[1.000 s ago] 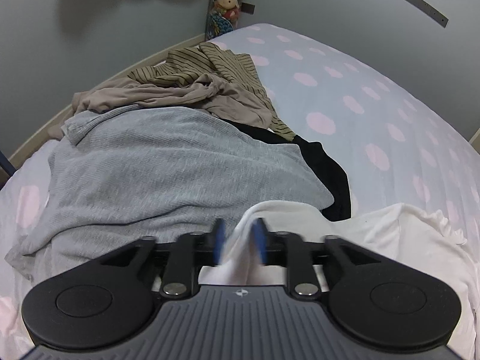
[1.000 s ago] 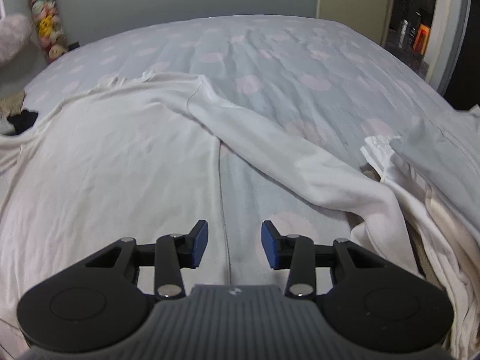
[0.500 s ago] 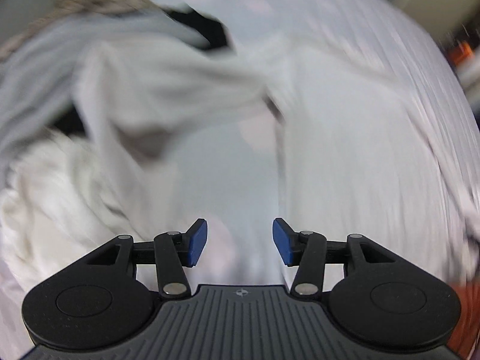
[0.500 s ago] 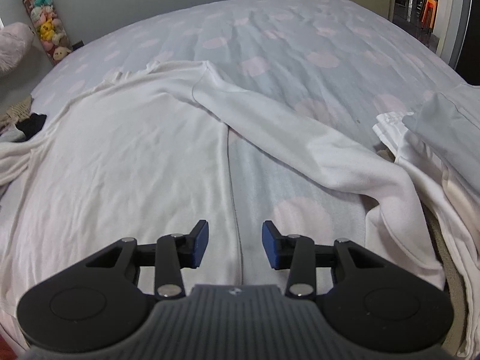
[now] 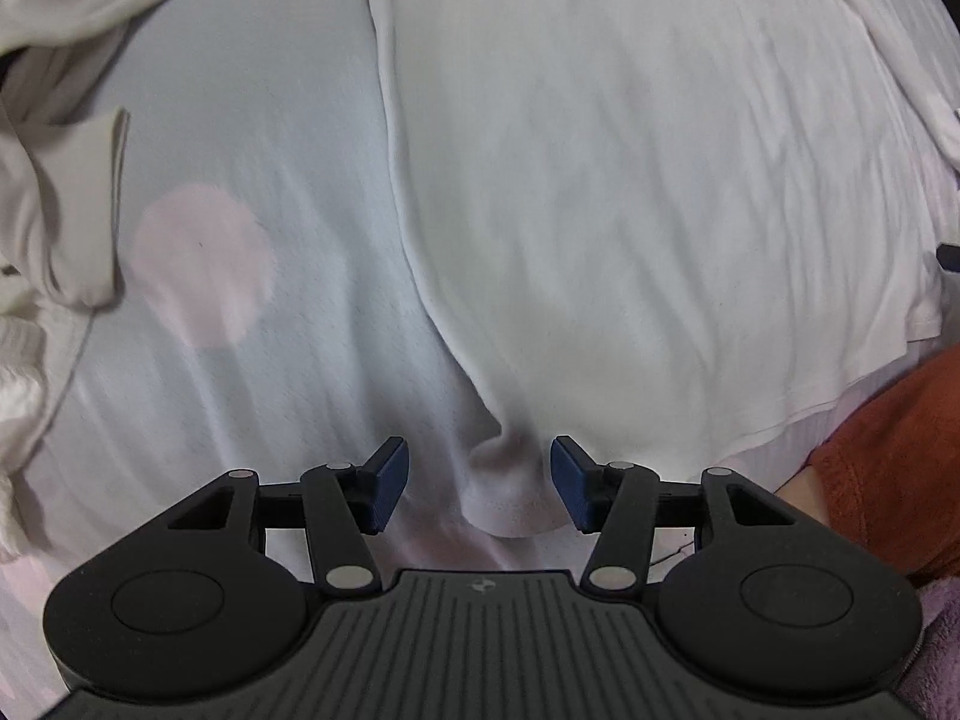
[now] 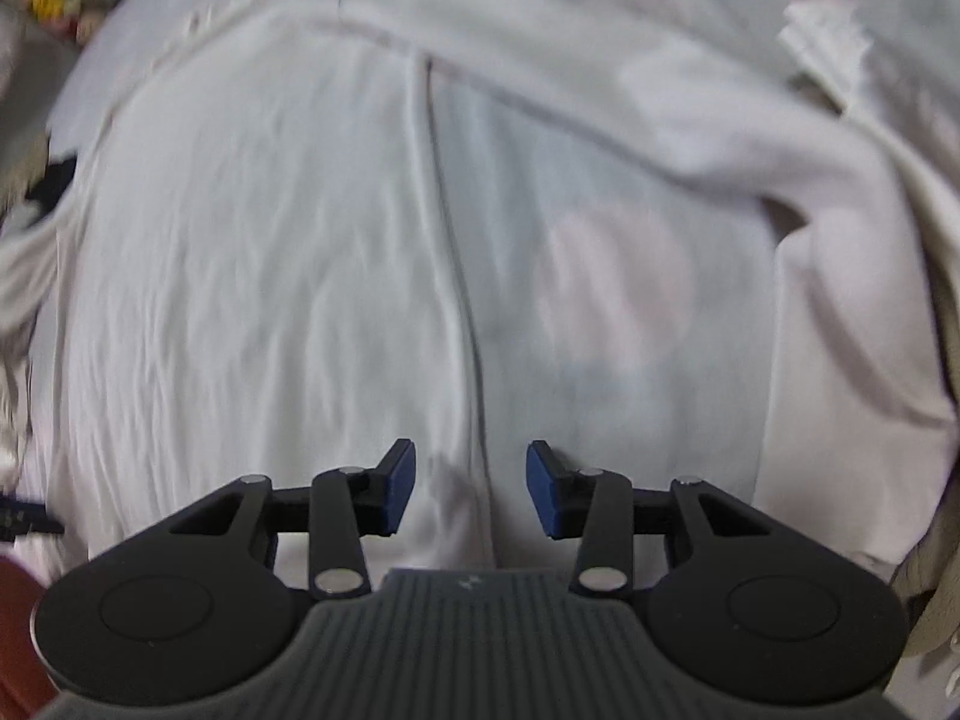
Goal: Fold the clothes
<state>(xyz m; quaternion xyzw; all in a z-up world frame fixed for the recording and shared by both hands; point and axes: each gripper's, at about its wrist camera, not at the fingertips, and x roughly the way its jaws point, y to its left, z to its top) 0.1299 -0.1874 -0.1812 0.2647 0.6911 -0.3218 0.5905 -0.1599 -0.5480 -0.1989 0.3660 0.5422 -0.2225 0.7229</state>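
White long-sleeved garment (image 5: 630,180): laid flat on the bed, body panel spread with light wrinkles. Long axis runs from the near hem away up the frame in both wrist views. In the left wrist view its left side edge runs top to bottom, ending in a bunched hem corner (image 5: 510,498) at the near end. In the right wrist view its right side edge (image 6: 456,276) runs the same way, and one sleeve (image 6: 750,168) lies out to the right, bent back toward the near edge.

Bed sheet (image 5: 252,138): pale blue-grey with pink dots, bare on either side of the garment.

Left claw (image 5: 480,489): pointing down, jaws opening, blue pads standing either side of the hem corner without pressing on it; released.

Right claw (image 6: 470,489): pointing steeply down, jaws apart, side edge of the garment lying between them, pads not pressing it; released.

Other cloth: crumpled white clothes (image 5: 54,180) at the left of the left wrist view; pale folded clothes (image 6: 828,42) at the upper right of the right wrist view (blurred). Orange sleeve (image 5: 894,468) at the right of the left wrist view.

Labels, writing: none legible.
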